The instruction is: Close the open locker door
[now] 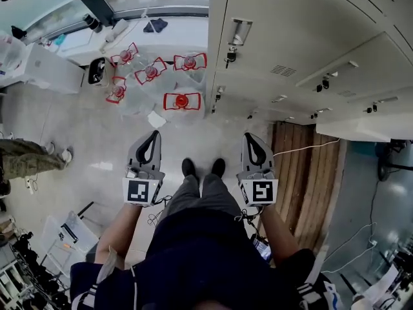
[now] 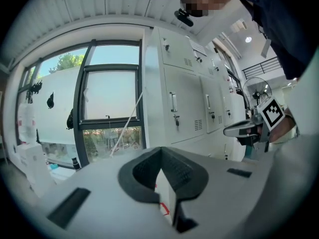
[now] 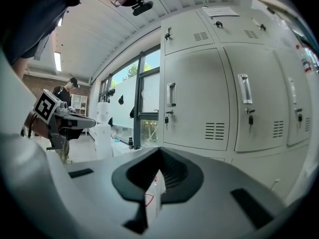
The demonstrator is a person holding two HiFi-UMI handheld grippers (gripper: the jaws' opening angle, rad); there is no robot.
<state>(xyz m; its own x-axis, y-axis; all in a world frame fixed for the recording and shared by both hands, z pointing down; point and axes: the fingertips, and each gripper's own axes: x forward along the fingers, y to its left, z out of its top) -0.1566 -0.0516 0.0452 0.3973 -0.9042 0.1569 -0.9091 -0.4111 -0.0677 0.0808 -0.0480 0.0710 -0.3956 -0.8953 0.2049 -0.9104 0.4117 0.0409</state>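
Note:
A bank of pale grey lockers runs along the upper right of the head view, its doors carrying handles and key locks. One pale panel stands out from the row at the right edge and looks like the open door. My left gripper and right gripper hang side by side above my shoes, both shut and empty, well short of the lockers. In the left gripper view the left gripper points at a window and the lockers. In the right gripper view the right gripper faces closed locker doors.
Several clear water jugs with red handles stand on the floor ahead on the left. A wooden board with a white cable lies by the locker base. Another person's legs show at the far left. A fan stands beyond.

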